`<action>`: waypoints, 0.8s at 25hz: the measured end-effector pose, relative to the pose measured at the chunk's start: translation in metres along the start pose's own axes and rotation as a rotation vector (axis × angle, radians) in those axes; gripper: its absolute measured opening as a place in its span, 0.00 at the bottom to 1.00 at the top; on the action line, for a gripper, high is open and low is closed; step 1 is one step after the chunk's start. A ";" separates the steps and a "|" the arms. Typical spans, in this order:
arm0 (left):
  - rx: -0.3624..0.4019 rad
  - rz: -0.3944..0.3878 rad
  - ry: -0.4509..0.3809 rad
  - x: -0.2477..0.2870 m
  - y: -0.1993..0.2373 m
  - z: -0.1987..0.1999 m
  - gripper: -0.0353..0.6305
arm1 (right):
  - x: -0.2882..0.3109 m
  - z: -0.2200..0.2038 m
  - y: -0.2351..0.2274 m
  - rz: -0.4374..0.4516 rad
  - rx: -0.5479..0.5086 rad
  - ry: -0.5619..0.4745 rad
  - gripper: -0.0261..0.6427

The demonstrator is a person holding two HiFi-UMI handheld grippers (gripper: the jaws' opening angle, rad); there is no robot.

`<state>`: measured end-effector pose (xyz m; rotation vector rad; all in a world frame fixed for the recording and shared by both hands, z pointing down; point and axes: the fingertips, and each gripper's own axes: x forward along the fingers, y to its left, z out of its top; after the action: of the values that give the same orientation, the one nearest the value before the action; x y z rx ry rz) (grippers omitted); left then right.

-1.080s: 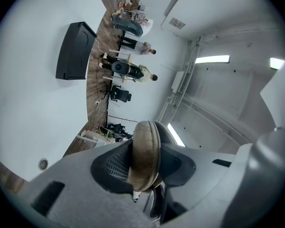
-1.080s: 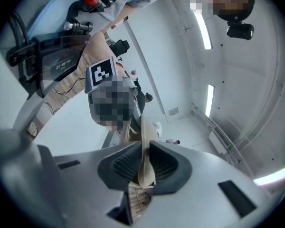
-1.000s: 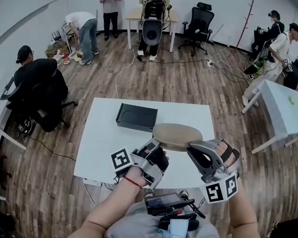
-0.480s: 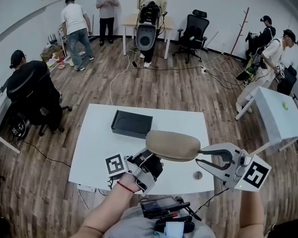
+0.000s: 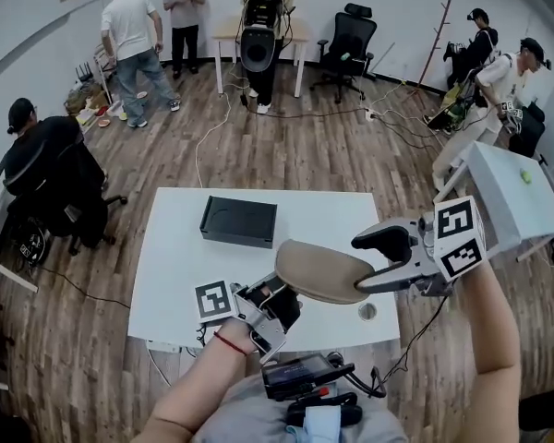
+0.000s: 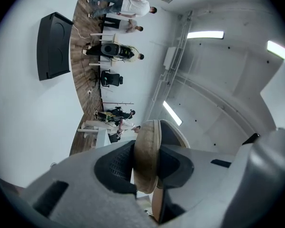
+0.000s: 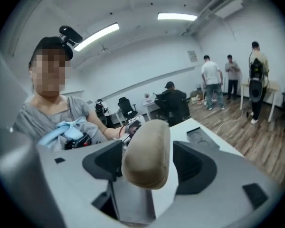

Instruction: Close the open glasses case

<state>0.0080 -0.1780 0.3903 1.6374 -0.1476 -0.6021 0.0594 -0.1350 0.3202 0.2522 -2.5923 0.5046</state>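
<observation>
The tan glasses case (image 5: 321,270) hangs above the white table (image 5: 175,266) and looks closed in the head view. My left gripper (image 5: 283,293) is shut on its left end. In the left gripper view the case's edge (image 6: 146,151) is pinched between the dark pads of that gripper (image 6: 148,167). My right gripper (image 5: 363,264) is rolled onto its side around the case's right end, its jaws opening wide. In the right gripper view the rounded case end (image 7: 147,158) sits between the jaws of that gripper (image 7: 151,166), with a clear gap to the right pad (image 7: 192,167).
A flat black box (image 5: 238,221) lies on the far part of the table. A small round item (image 5: 367,311) sits near the table's front right corner. A dark device (image 5: 300,377) rests on my lap. Another white table (image 5: 512,197) stands to the right; several people and chairs stand behind.
The right gripper has rolled, risen at the case's right end, and its jaws have gone from shut to wide apart. The left gripper keeps its hold.
</observation>
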 end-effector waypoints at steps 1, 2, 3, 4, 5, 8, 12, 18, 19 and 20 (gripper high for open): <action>0.009 0.001 0.017 0.001 -0.001 -0.002 0.19 | 0.003 -0.005 0.003 0.043 0.029 0.035 0.49; 0.014 0.000 0.033 0.002 -0.003 -0.004 0.19 | 0.006 -0.009 0.005 0.082 0.059 0.060 0.50; 0.017 -0.002 0.046 0.002 -0.003 -0.006 0.19 | 0.010 -0.011 0.007 0.117 0.093 0.071 0.50; 0.017 -0.005 0.056 0.002 -0.004 -0.007 0.19 | 0.013 -0.013 0.009 0.150 0.132 0.069 0.49; 0.017 -0.007 0.064 0.002 -0.004 -0.009 0.19 | 0.016 -0.014 0.010 0.178 0.172 0.060 0.49; 0.011 0.003 0.070 0.002 -0.003 -0.014 0.19 | 0.016 -0.018 0.012 0.237 0.270 0.029 0.49; -0.010 0.023 0.045 0.003 0.006 -0.017 0.19 | 0.016 -0.027 0.010 0.229 0.274 0.037 0.49; -0.026 0.065 -0.034 -0.009 0.022 -0.005 0.19 | 0.028 -0.036 -0.003 -0.014 0.090 0.071 0.49; -0.029 0.063 -0.041 -0.009 0.021 -0.006 0.19 | 0.027 -0.037 -0.002 -0.029 0.076 0.071 0.49; -0.029 0.062 -0.046 -0.009 0.021 -0.007 0.19 | 0.026 -0.039 -0.002 -0.041 0.061 0.078 0.49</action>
<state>0.0088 -0.1711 0.4133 1.5854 -0.2219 -0.5921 0.0541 -0.1235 0.3648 0.3001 -2.4941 0.5681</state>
